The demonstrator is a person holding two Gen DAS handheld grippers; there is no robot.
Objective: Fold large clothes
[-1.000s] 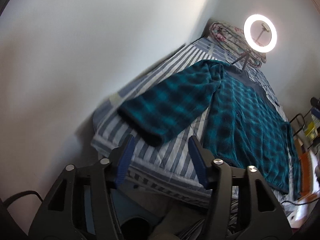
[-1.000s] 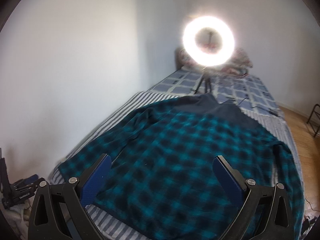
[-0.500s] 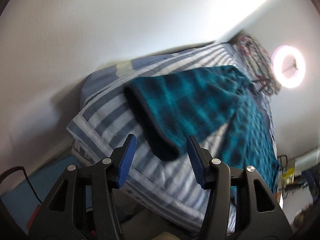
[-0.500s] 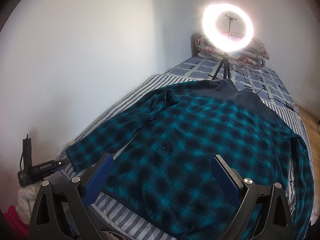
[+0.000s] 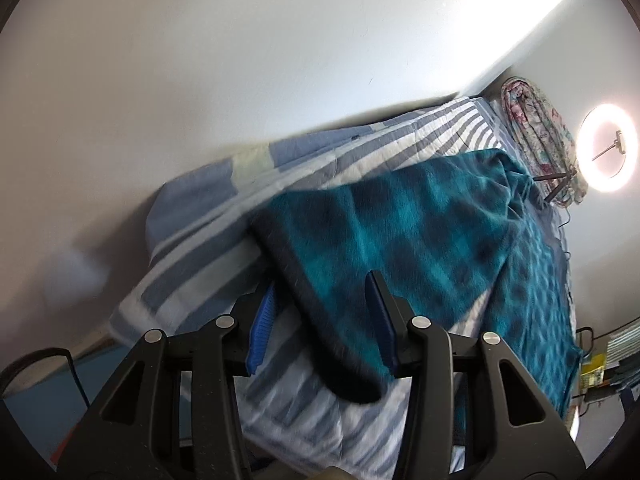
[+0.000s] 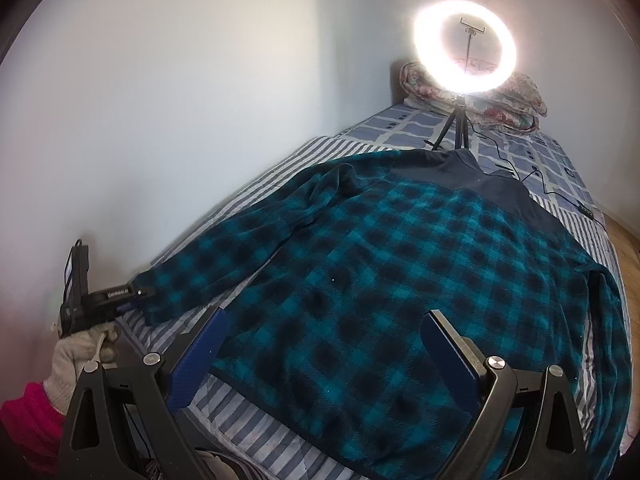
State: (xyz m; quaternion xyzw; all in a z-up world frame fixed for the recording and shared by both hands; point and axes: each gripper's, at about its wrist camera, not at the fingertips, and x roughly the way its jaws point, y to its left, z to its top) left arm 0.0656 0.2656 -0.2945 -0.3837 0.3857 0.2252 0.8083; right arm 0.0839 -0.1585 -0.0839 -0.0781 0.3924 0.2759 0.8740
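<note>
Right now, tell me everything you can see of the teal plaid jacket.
The jacket is a fleecy teal-and-black check with a plain dark yoke and collar. It lies spread flat on the striped bed, collar toward the ring light, not yet folded. One sleeve runs out toward the wall; its dark cuff sits between the open left tongs, which have just been closing but are not yet pinching it. The other sleeve lies along the jacket's side. The right tongs hover open over the hem.

The left gripper (image 5: 320,320), jaws just closing, straddled the sleeve cuff (image 5: 320,320) unpinched; the right gripper (image 6: 324,344) gaped wide above it.
</note>
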